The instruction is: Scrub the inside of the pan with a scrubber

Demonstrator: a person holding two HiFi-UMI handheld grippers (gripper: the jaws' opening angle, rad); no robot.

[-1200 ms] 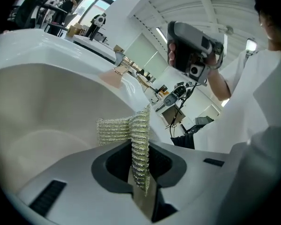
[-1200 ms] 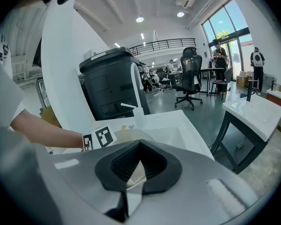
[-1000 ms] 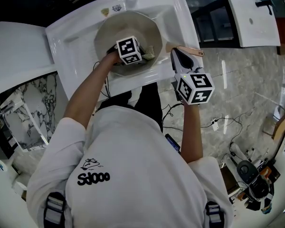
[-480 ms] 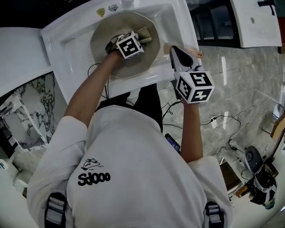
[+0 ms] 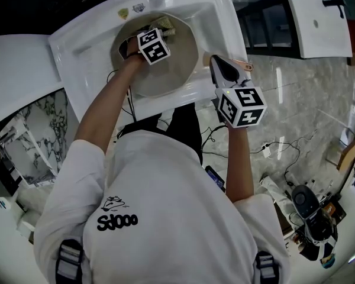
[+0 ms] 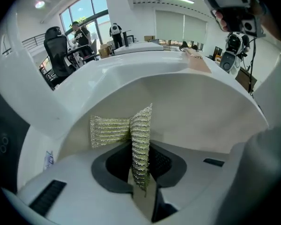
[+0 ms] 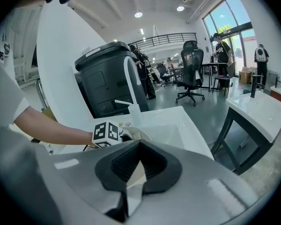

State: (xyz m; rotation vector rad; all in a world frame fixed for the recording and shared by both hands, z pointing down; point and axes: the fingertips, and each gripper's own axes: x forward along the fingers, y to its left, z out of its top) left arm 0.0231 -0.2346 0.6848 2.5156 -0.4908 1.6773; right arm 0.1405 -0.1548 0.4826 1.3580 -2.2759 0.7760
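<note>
The right gripper (image 7: 138, 150), nearest the person, is clamped on the copper-coloured handle (image 5: 241, 64) that sticks out to the right of the pan (image 5: 178, 64). The pale pan sits in the white sink (image 5: 225, 22). The left gripper (image 6: 141, 172) reaches into the pan's far left part, its jaws pinching a folded metal-mesh scrubber (image 6: 110, 131), which lies against the pan's inner wall near the far rim. A white bottle (image 7: 134, 112) stands on the sink's far edge.

Your left arm stretches toward upper center, left gripper (image 5: 158, 34) clamped on the scrubber (image 5: 165, 26); center-right, your right gripper (image 5: 218, 65) is closed on the pan handle (image 5: 245, 65).
</note>
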